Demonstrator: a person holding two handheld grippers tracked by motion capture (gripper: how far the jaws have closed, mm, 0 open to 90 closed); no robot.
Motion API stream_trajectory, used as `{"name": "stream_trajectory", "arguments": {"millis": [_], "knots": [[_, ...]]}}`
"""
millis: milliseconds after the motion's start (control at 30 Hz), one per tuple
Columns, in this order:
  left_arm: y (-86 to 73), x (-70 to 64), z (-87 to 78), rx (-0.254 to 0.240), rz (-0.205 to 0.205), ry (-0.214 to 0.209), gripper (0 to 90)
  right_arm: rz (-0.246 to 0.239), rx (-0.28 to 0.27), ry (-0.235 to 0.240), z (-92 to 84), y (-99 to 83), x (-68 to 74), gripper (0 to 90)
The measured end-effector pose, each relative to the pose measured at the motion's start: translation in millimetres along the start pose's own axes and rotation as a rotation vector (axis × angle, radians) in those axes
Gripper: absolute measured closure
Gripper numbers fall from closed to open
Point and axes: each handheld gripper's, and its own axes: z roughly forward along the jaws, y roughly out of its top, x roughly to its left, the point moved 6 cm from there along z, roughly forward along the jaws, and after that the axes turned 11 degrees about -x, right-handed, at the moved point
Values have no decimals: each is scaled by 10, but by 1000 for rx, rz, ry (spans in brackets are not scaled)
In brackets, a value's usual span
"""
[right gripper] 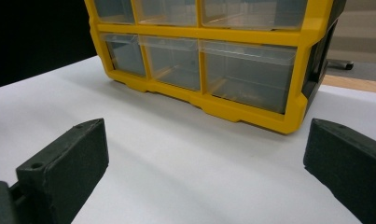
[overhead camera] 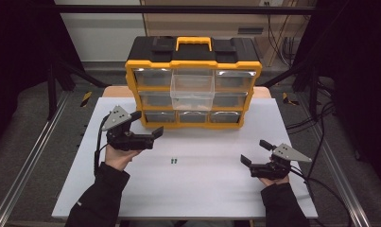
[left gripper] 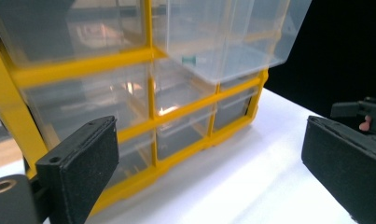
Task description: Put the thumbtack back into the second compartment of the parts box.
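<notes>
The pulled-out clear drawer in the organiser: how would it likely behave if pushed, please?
The clear drawer looks like thin, rigid plastic, so probably light and stiff. It juts from the yellow organiser, so a straight push should slide it in. The small green part inside may shift.

A yellow-framed organiser (overhead camera: 193, 85) with a black top and a yellow carry handle (overhead camera: 194, 43) stands at twelve o'clock on the white counter (overhead camera: 197, 189), its clear drawers in three rows of three. The top middle drawer (overhead camera: 192, 89) is pulled well out over the rows below; a small green piece (left gripper: 189, 59) lies on its floor. Two tiny green items (overhead camera: 173, 161) lie side by side near the counter's centre. Black cables (overhead camera: 316, 118) trail along the floor at three o'clock.
</notes>
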Motion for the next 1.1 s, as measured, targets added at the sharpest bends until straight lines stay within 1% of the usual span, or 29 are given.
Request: {"name": "stream_trajectory", "arguments": {"millis": [33, 67, 133, 167, 233, 267, 300, 333, 367, 400, 433, 467, 500, 600, 633, 700, 733, 767, 867, 900, 967, 1000, 1100], "knots": [[0, 0, 0, 0, 0, 0, 31, 0, 0, 1, 1, -1, 1, 3], [-44, 5, 2, 1, 2, 6, 29, -2, 1, 1, 2, -3, 1, 4], [-181, 21, 7, 8, -17, 7, 29, -1, 2, 1, 2, -4, 2, 3], [-181, 21, 7, 8, -17, 7, 29, -1, 2, 1, 2, -4, 2, 3], [-270, 27, 15, 18, -26, 8, 29, -1, 2, 1, 2, -4, 2, 4], [-351, 30, 19, 22, -36, 5, 29, -1, 2, 2, 2, -5, 3, 4], [-351, 30, 19, 22, -36, 5, 30, -1, 2, 2, 2, -5, 3, 4], [-425, 33, 30, 33, -35, 8, 32, -1, 2, 2, 3, -4, 3, 4], [-425, 33, 30, 33, -35, 8, 34, -1, 2, 2, 3, -4, 3, 4], [-465, 33, 38, 43, -35, 15, 34, -1, 2, 2, 3, -4, 3, 4], [-489, 33, 40, 42, -37, 17, 36, -1, 2, 2, 1, -3, 3, 4], [-559, 32, 55, 47, -43, 25, 38, 0, 1, 1, 0, -1, 2, 4], [-559, 32, 55, 47, -43, 25, 38, -2, 0, 2, 1, -1, 0, 4], [-680, 32, 85, 81, -45, 25, 37, -1, 2, 2, 3, -4, 3, 4], [-732, 34, 102, 99, -44, 34, 36, -1, 3, 2, 3, -5, 3, 4], [-818, 33, 132, 126, -45, 39, 35, -2, 2, 2, 3, -4, 2, 4], [-924, 28, 172, 160, -51, 43, 35, -2, 2, 2, 3, -4, 1, 4], [-924, 28, 172, 160, -51, 43, 35, -2, 2, 2, 3, -4, 1, 4], [-1088, 13, 252, 225, -50, 52, 33, -1, 11, 4, 10, -15, 4, 4], [-1120, 4, 269, 234, -55, 49, 33, -1, 11, 4, 10, -15, 4, 4], [-1192, 0, 301, 262, -47, 56, 33, -4, 7, 4, 10, -12, 4, 4], [-1219, -8, 316, 270, -56, 52, 33, -1, 5, 3, 9, -10, 4, 4], [-1287, -14, 347, 289, -64, 56, 33, -1, 5, 3, 8, -9, 5, 4]]}}
